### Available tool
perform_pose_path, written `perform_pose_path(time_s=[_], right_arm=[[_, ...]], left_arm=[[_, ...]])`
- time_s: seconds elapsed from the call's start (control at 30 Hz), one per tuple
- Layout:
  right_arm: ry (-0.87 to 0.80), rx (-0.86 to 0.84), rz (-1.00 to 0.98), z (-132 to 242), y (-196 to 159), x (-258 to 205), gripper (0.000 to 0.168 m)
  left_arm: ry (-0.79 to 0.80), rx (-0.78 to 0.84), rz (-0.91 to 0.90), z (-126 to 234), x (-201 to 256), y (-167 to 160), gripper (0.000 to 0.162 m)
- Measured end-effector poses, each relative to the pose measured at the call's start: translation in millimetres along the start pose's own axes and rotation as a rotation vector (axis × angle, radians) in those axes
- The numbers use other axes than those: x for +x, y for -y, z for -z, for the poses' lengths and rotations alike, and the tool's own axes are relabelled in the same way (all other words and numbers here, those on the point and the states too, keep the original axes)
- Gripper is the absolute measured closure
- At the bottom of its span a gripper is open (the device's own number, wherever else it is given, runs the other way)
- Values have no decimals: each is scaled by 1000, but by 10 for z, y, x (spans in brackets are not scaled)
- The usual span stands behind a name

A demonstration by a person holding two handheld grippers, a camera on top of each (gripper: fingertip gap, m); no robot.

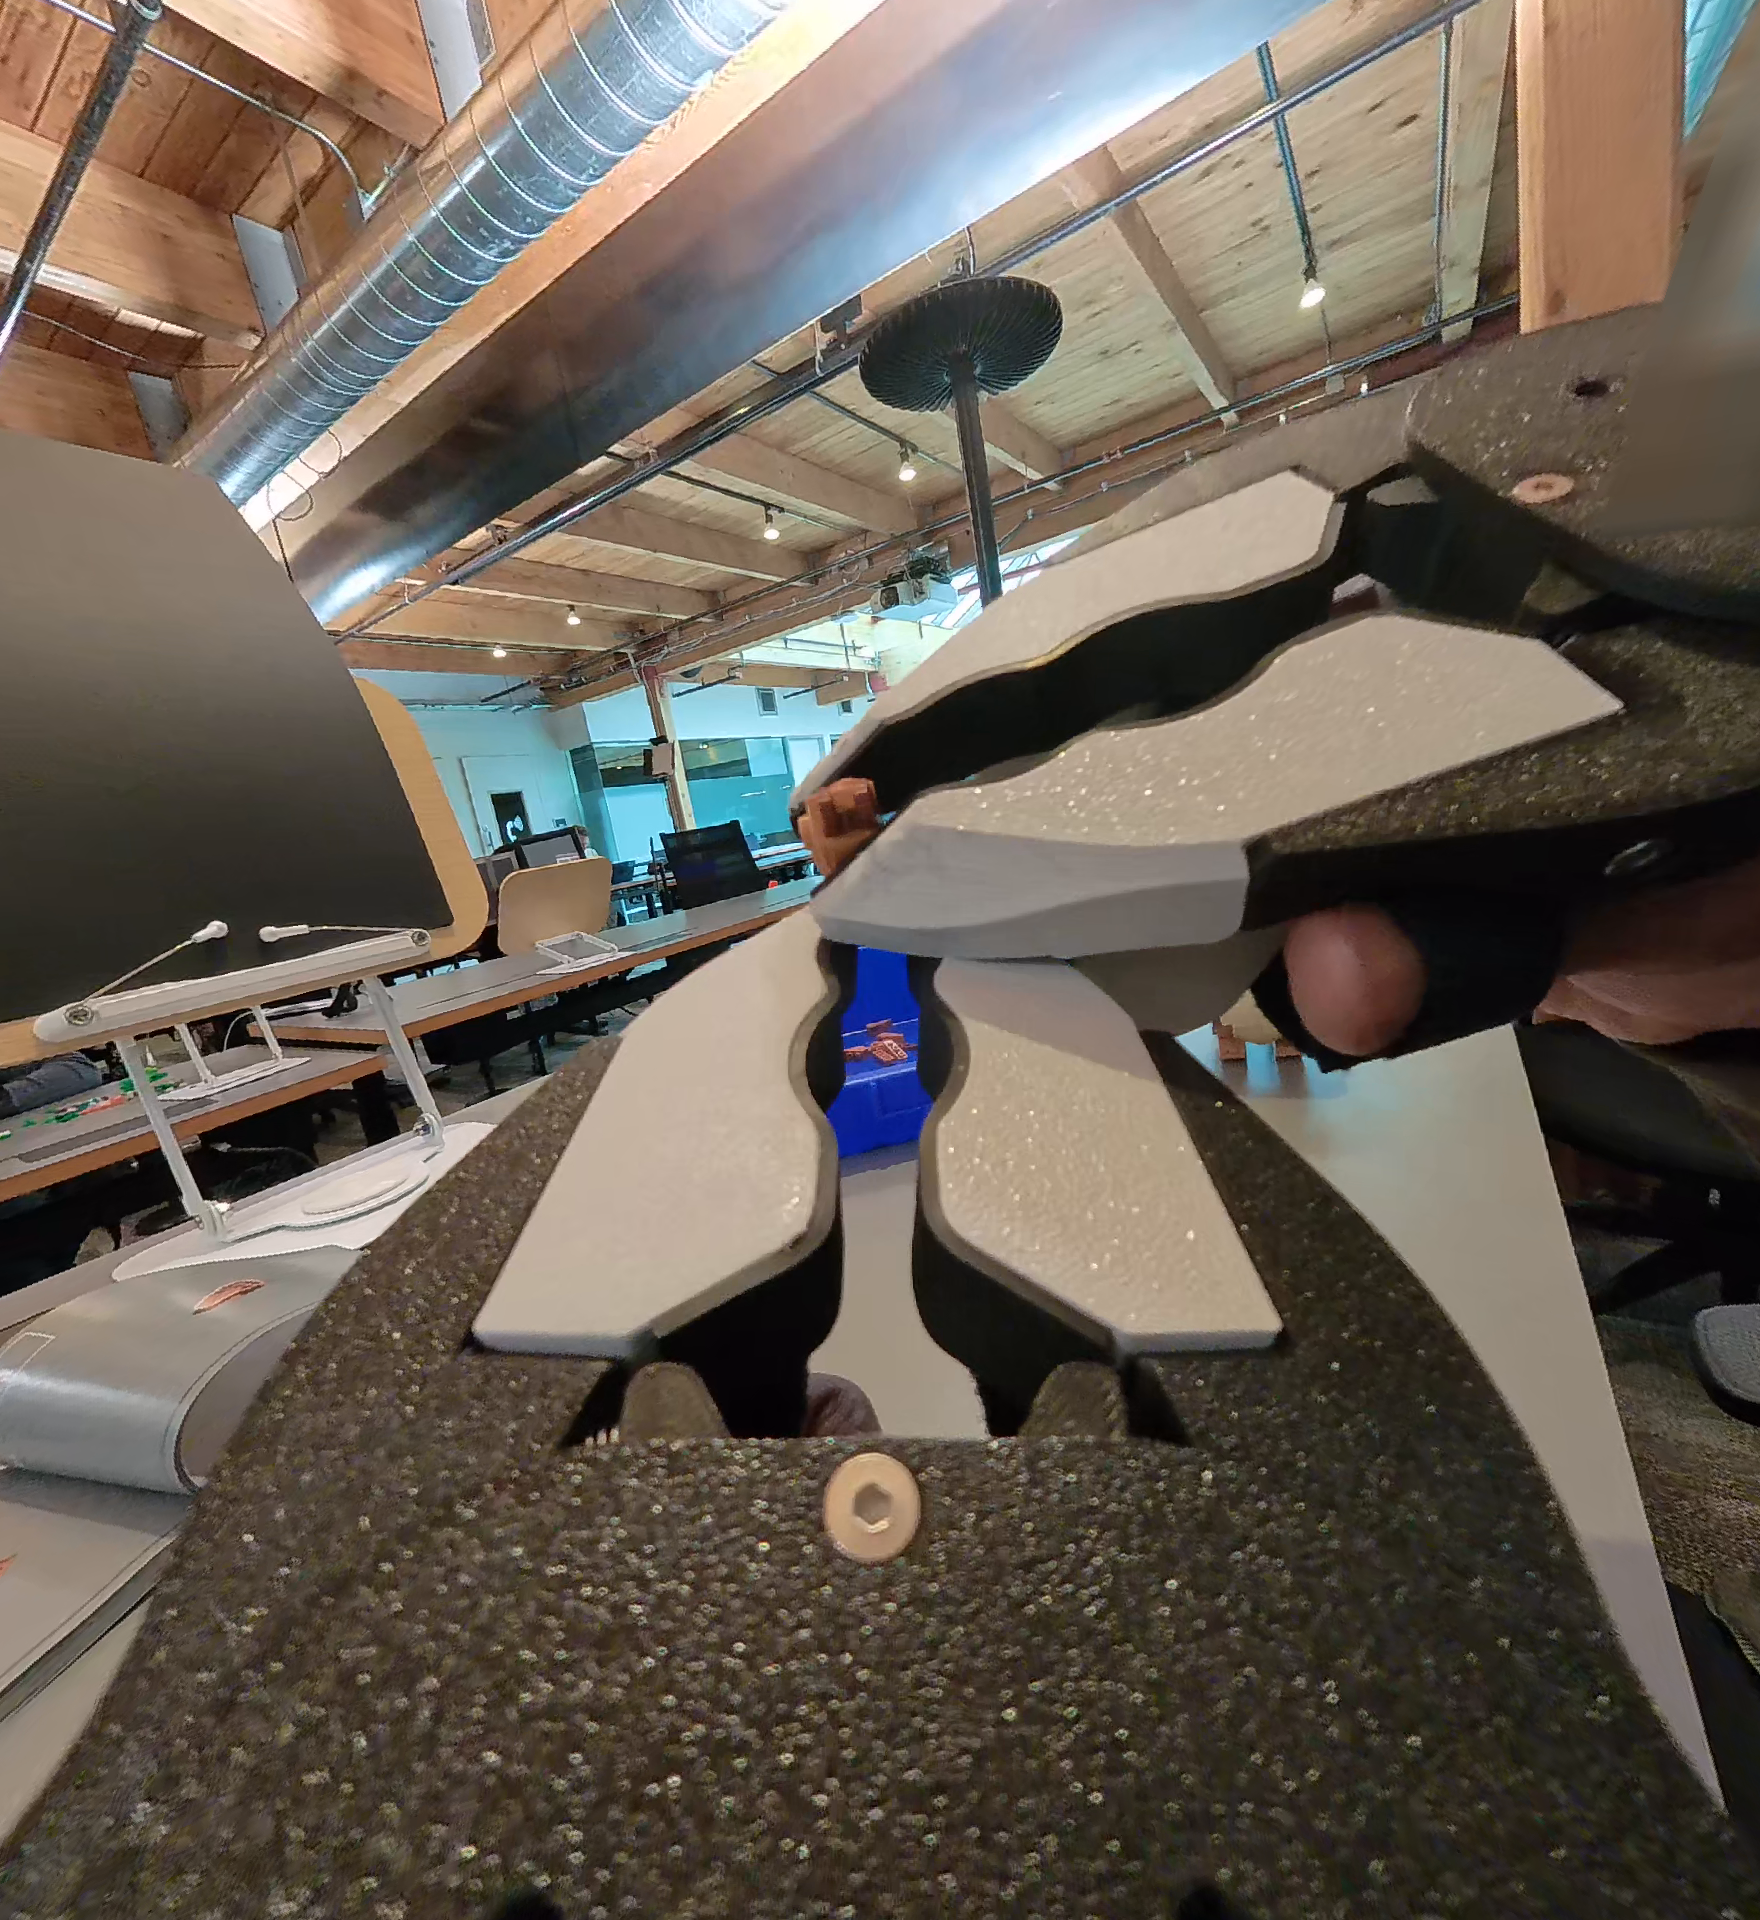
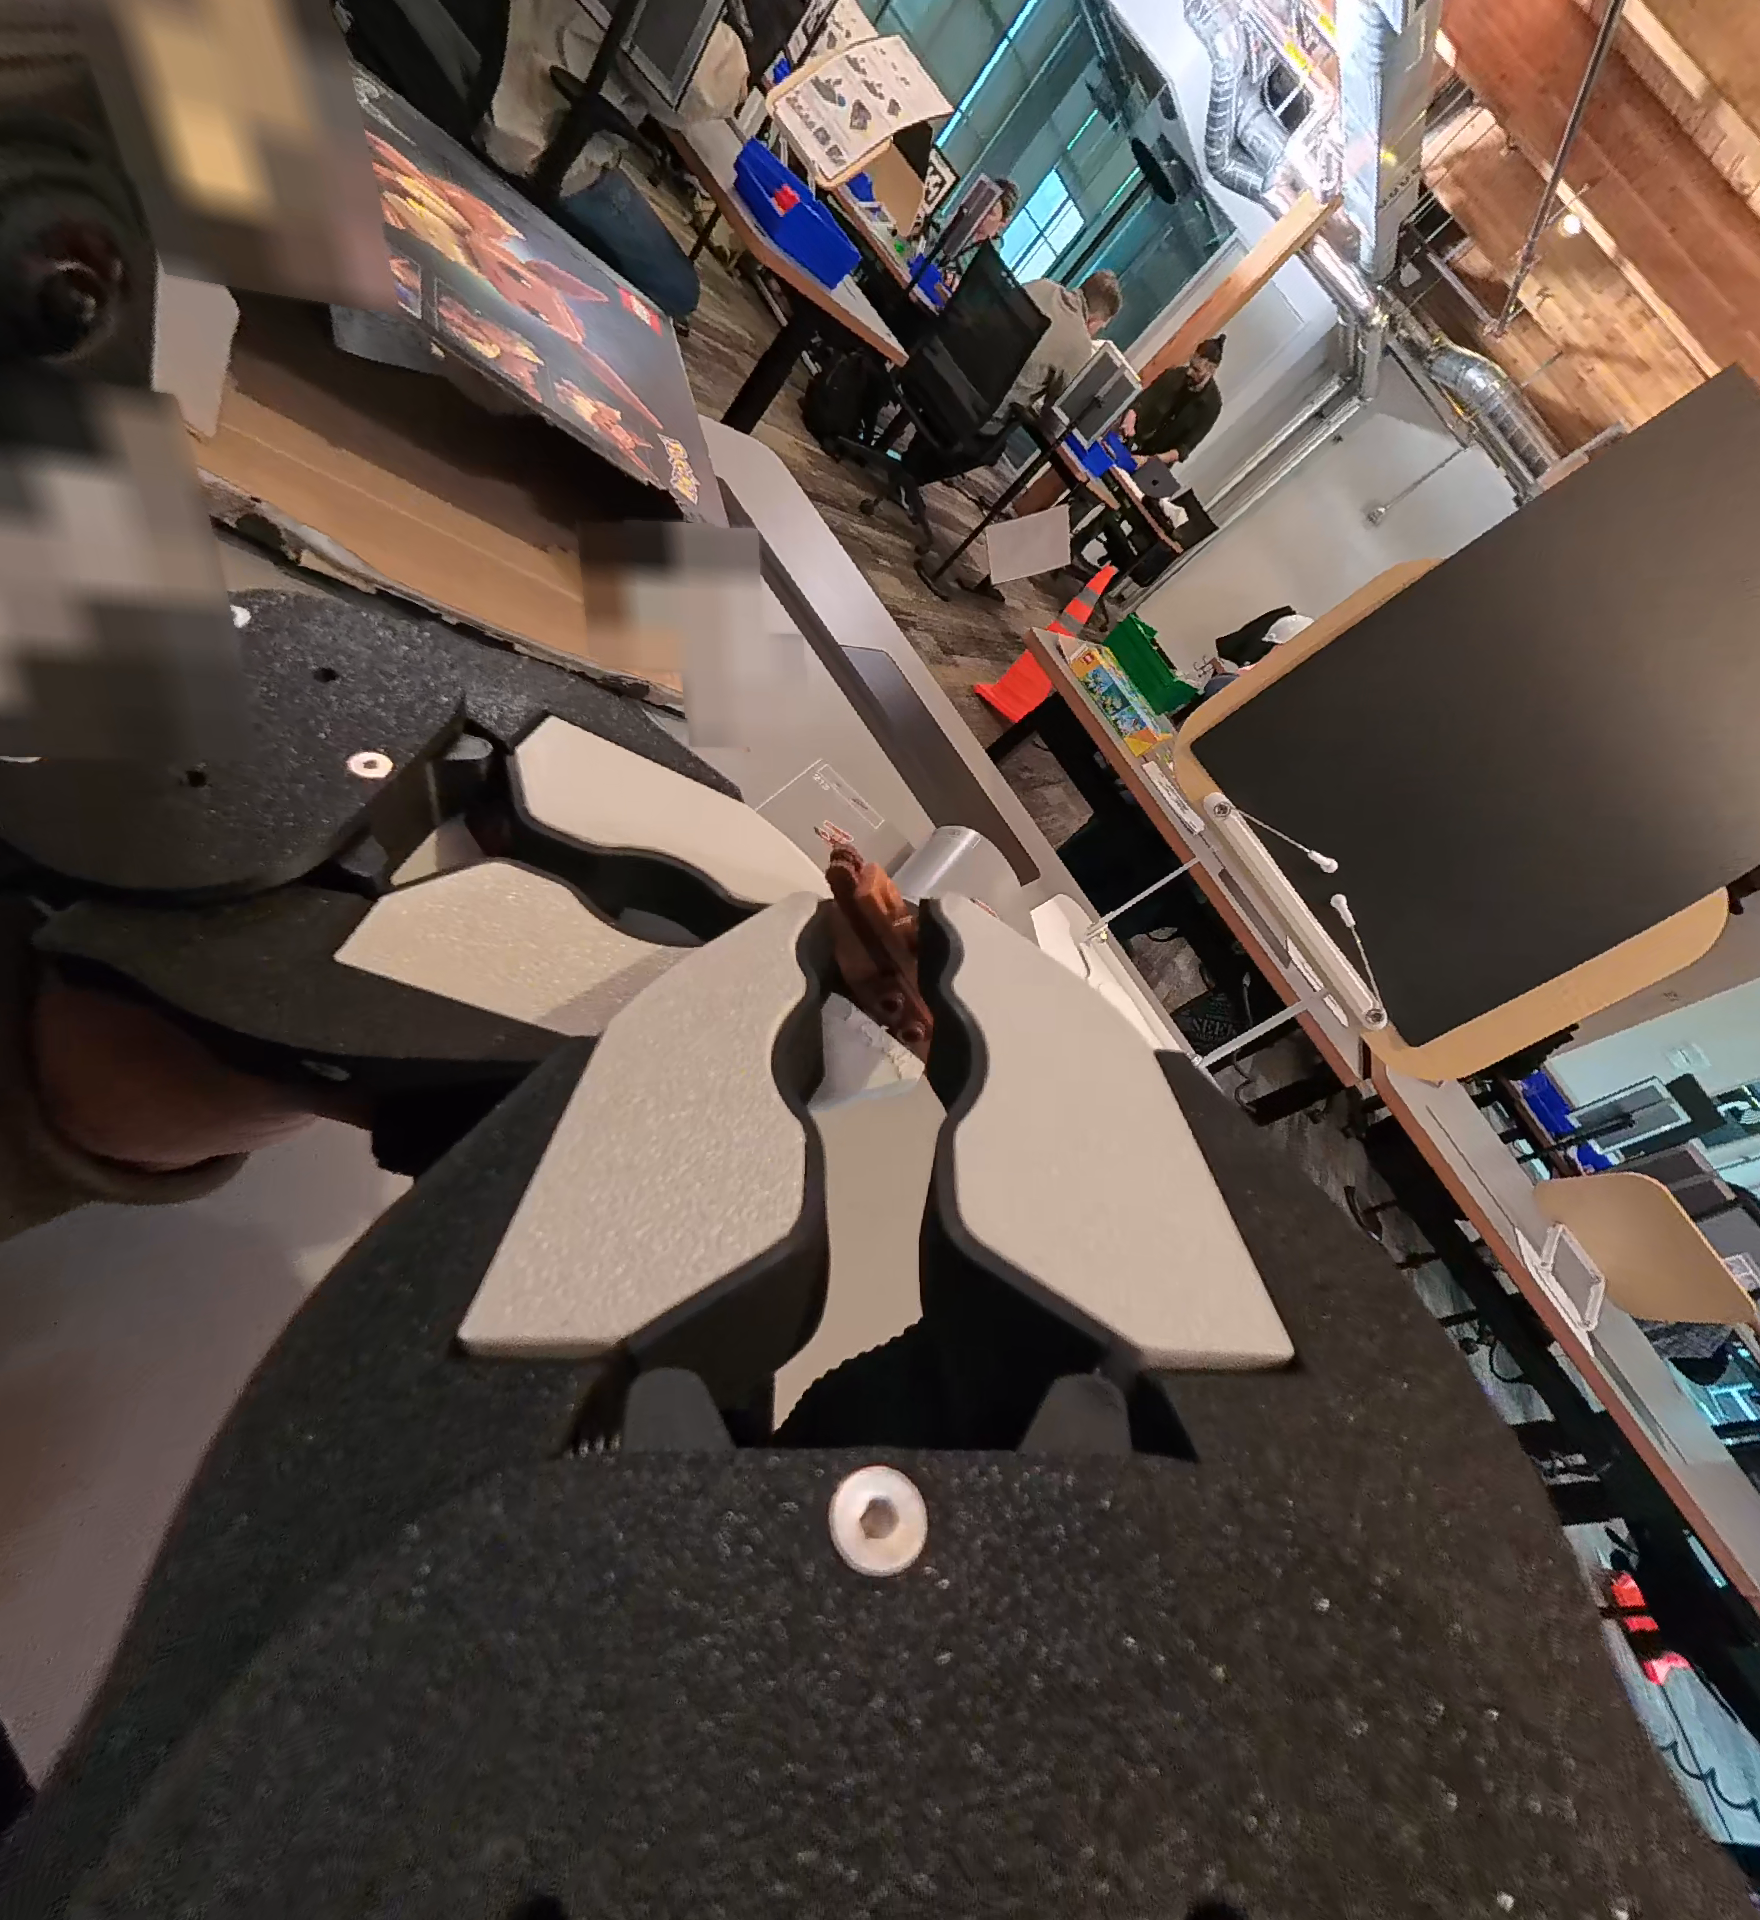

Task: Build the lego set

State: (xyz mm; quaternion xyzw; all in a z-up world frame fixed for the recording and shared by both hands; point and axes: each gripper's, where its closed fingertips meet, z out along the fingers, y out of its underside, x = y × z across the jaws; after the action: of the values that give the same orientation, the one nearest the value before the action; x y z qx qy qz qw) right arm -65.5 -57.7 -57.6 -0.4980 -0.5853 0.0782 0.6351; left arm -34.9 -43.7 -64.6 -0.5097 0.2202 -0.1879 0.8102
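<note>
Right tongs grip brown piece; left tongs apparently empty, blue bin beyond.

Ahead of the left tongs: the right tongs cross just above their tips and block the way up.
Between the left fingers: a thin open gap, with a blue bin behind it.
Left side: a white stand and an open booklet fill the desk.
Right side: bare desk, room to pass.
Ahead of the right tongs: the brown lego piece fills the gap at the tips.
</note>
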Motion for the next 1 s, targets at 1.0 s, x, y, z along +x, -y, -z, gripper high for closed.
perform_pose_path(time_s=[1.0], right_arm=[[146, 195, 516, -72, -157, -55, 129]], left_arm=[[-427, 133, 765, 117, 74, 68, 153]])
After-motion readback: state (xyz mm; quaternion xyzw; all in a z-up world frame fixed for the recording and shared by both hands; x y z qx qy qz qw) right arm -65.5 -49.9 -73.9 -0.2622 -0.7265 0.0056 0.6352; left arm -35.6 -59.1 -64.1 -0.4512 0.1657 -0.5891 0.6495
